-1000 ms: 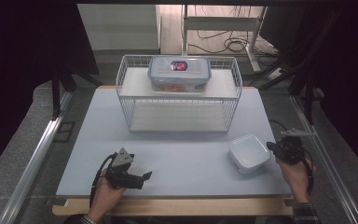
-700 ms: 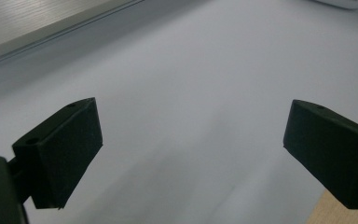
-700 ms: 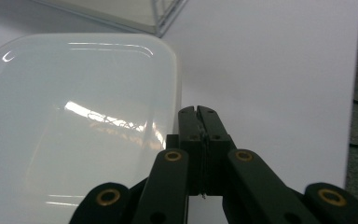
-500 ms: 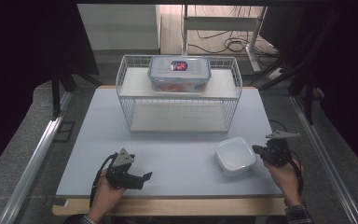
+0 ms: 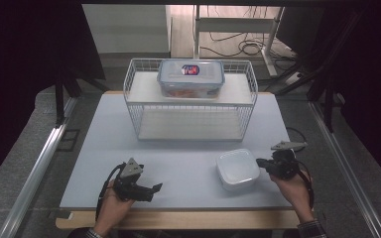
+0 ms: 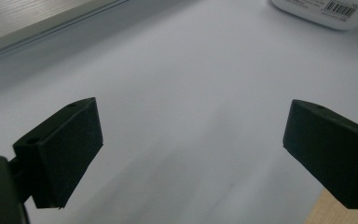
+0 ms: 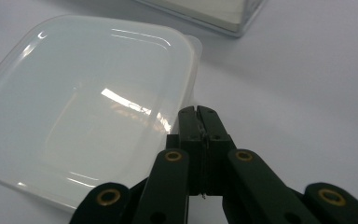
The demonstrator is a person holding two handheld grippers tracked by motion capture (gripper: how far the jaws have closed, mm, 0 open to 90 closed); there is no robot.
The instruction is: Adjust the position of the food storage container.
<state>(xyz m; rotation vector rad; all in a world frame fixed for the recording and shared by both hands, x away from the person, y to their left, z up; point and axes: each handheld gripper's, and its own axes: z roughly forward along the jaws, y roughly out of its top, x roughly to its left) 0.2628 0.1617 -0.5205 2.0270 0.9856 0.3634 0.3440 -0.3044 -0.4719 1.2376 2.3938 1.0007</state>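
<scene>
Since the earlier frames the right claw (image 5: 264,162) and the white container (image 5: 237,168) have both shifted inward across the bench (image 5: 94,144), toward the left claw (image 5: 155,187); the left one hasn't budged.

Right claw: jaws clenched flat together, nothing visibly pinched between them. In the right gripper view its tips (image 7: 199,113) sit right at the container's rim (image 7: 192,74), touching or as good as (looks like pushing, not gripping).

Left claw: jaws wide apart, empty, hovering low over bare bench in the left gripper view (image 6: 191,140).

Key relation: container lies directly ahead of the right claw, on the side facing the left claw, between the two. It's roughly square with rounded corners, so no real long axis to align to. Right claw is far nearer; from the left claw it's well apart, off ahead and to one side, its labelled edge (image 6: 326,11) just in frame.

Beyond both claws: wire rack (image 5: 191,106) with a lidded box (image 5: 191,78) on top, well clear of the container.

My read: continue the sideways shove, or release the jaws to take the rim.
</scene>
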